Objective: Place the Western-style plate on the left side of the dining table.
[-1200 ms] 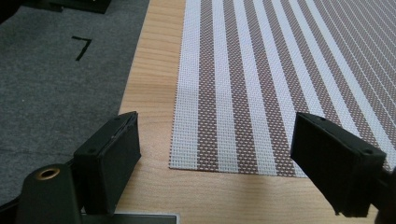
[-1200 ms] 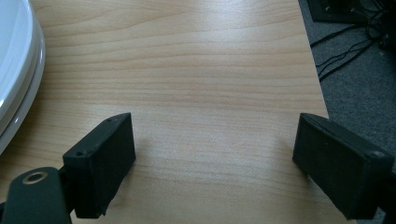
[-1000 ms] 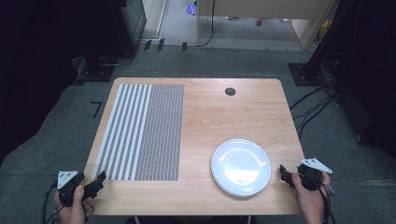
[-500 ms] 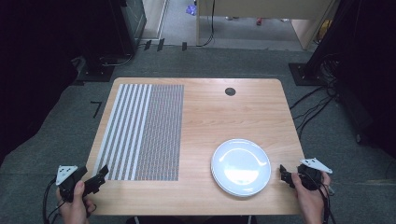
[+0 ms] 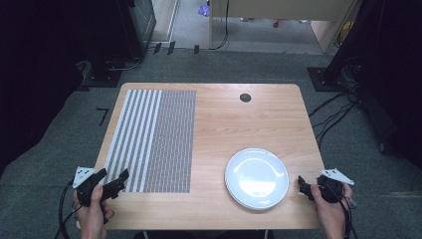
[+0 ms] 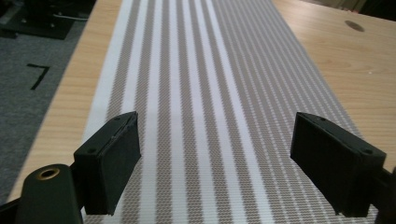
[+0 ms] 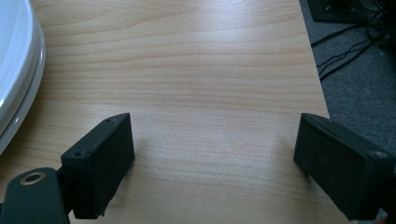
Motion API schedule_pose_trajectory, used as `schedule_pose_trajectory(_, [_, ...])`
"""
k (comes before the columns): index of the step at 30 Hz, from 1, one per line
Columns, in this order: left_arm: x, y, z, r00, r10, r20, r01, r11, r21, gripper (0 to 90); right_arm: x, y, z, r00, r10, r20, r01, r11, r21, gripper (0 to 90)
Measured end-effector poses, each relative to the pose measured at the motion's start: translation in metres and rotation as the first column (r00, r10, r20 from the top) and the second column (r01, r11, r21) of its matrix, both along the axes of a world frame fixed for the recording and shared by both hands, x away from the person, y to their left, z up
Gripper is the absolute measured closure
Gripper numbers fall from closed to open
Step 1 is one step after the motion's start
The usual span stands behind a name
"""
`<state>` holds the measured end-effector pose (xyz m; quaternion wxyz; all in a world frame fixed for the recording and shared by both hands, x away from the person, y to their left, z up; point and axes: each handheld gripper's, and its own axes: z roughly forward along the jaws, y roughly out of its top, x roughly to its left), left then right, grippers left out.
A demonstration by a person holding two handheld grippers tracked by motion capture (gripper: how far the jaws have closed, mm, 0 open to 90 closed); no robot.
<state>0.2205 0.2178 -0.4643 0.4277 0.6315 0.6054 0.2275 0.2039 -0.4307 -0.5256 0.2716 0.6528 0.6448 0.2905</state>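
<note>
My left gripper [image 5: 115, 180] wide open, empty, over near edge of striped mat [image 5: 154, 139]; nothing grasped yet. Right gripper [image 5: 301, 183] open beside plates [image 5: 256, 178], untouched.

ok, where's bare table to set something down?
Bare wood between the striped placemat and the white plates, reaching back to the round cable hole, plus the far right corner. The plates crowd the near right.

Under the left gripper [image 6: 219, 172] lies a woven striped mat [image 6: 205, 93], matt and coarse-meshed. By the right gripper [image 7: 212, 163], pale wood-grain table [image 7: 196, 70], smooth; beside it glossy white plates [image 7: 16, 70]. Jaws matt black plastic.
</note>
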Motion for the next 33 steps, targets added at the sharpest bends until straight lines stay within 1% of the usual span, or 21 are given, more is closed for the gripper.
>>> schedule_pose_trajectory(5, [0.007, -0.018, 0.005, 0.9992, -0.039, 0.004, 0.039, 0.9992, -0.003, 16.3, 0.0, 0.0, 0.0, 1.0, 0.0, 0.0, 0.0, 1.0, 0.0, 11.6])
schedule_pose_trajectory(12, [0.015, -0.043, 0.012, 0.9959, -0.09, 0.014, 0.09, 0.9959, -0.012, 16.3, 0.0, 0.0, 0.0, 1.0, 0.0, 0.0, 0.0, 1.0, 0.0, 11.6])
schedule_pose_trajectory(13, [0.017, -0.051, 0.013, 0.9944, -0.105, 0.014, 0.105, 0.9944, -0.014, 16.3, 0.0, 0.0, 0.0, 1.0, 0.0, 0.0, 0.0, 1.0, 0.0, 11.6])
schedule_pose_trajectory(14, [0.017, -0.051, 0.013, 0.9944, -0.105, 0.014, 0.105, 0.9944, -0.014, 16.3, 0.0, 0.0, 0.0, 1.0, 0.0, 0.0, 0.0, 1.0, 0.0, 11.6])
schedule_pose_trajectory(21, [0.022, -0.079, 0.018, 0.9868, -0.161, 0.02, 0.161, 0.9868, -0.017, 16.3, 0.0, 0.0, 0.0, 1.0, 0.0, 0.0, 0.0, 1.0, 0.0, 11.6])
schedule_pose_trajectory(24, [0.024, -0.09, 0.021, 0.9826, -0.184, 0.022, 0.184, 0.9827, -0.014, 16.3, 0.0, 0.0, 0.0, 1.0, 0.0, 0.0, 0.0, 1.0, 0.0, 11.6])
schedule_pose_trajectory(25, [0.025, -0.096, 0.022, 0.9806, -0.195, 0.024, 0.195, 0.9807, -0.015, 16.3, 0.0, 0.0, 0.0, 1.0, 0.0, 0.0, 0.0, 1.0, 0.0, 11.6])
schedule_pose_trajectory(26, [0.025, -0.096, 0.022, 0.9806, -0.195, 0.024, 0.195, 0.9807, -0.015, 16.3, 0.0, 0.0, 0.0, 1.0, 0.0, 0.0, 0.0, 1.0, 0.0, 11.6])
schedule_pose_trajectory(29, [0.027, -0.107, 0.022, 0.9762, -0.216, 0.021, 0.216, 0.9762, -0.015, 16.3, 0.0, 0.0, 0.0, 1.0, 0.0, 0.0, 0.0, 1.0, 0.0, 11.6])
schedule_pose_trajectory(33, [0.028, -0.118, 0.02, 0.9725, -0.232, 0.017, 0.232, 0.9725, -0.014, 16.3, 0.0, 0.0, 0.0, 1.0, 0.0, 0.0, 0.0, 1.0, 0.0, 11.6])
